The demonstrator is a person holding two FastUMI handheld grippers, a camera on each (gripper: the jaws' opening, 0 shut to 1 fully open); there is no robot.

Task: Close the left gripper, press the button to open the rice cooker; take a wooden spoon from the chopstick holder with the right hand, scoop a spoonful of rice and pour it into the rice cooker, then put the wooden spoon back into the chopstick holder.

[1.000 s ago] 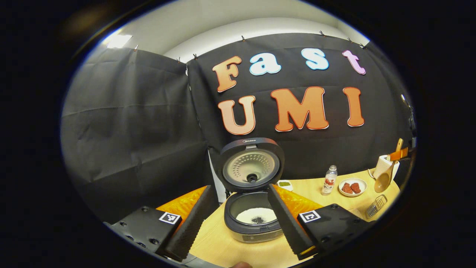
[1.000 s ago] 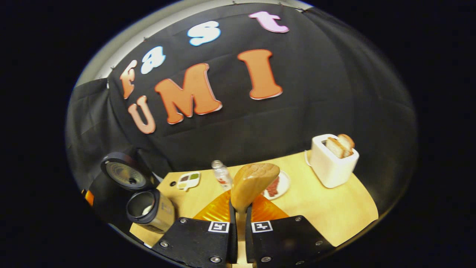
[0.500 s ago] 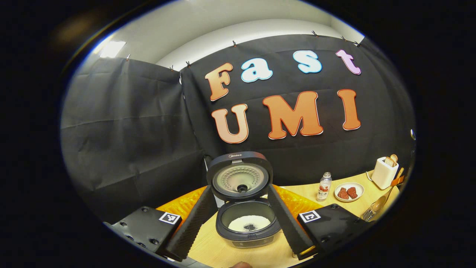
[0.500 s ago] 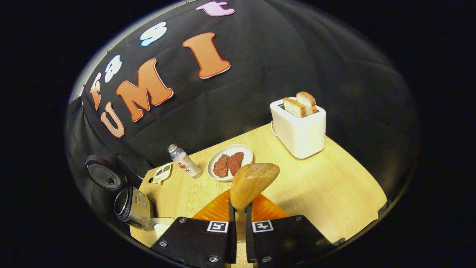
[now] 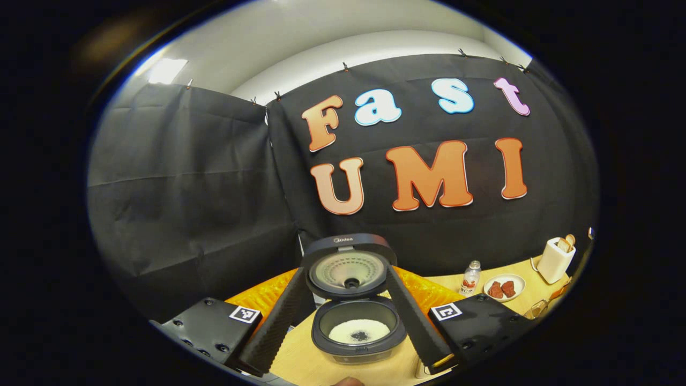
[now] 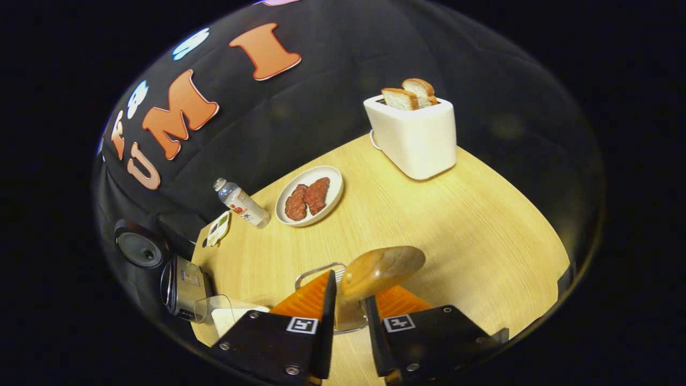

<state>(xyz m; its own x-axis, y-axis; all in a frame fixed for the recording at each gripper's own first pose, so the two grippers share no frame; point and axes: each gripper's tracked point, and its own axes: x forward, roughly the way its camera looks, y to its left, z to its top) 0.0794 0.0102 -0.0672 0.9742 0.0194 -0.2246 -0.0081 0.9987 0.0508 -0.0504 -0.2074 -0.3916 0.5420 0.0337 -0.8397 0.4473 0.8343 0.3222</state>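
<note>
Right tongs parted, wooden spoon between

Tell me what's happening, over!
Left hand-held gripper open before open rice cooker. Right hand-held gripper loosening on wooden spoon over holder. Nothing in the way.

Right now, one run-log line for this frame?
rice cooker: lid open, rice inside | left gripper: open, facing cooker | right gripper: wooden spoon between jaws, grip unclear, at chopstick holder

Wooden spoon: handle hidden between right gripper's fingers. Chopstick holder mostly hidden behind them. Clear container cut off at table's near edge.
</note>
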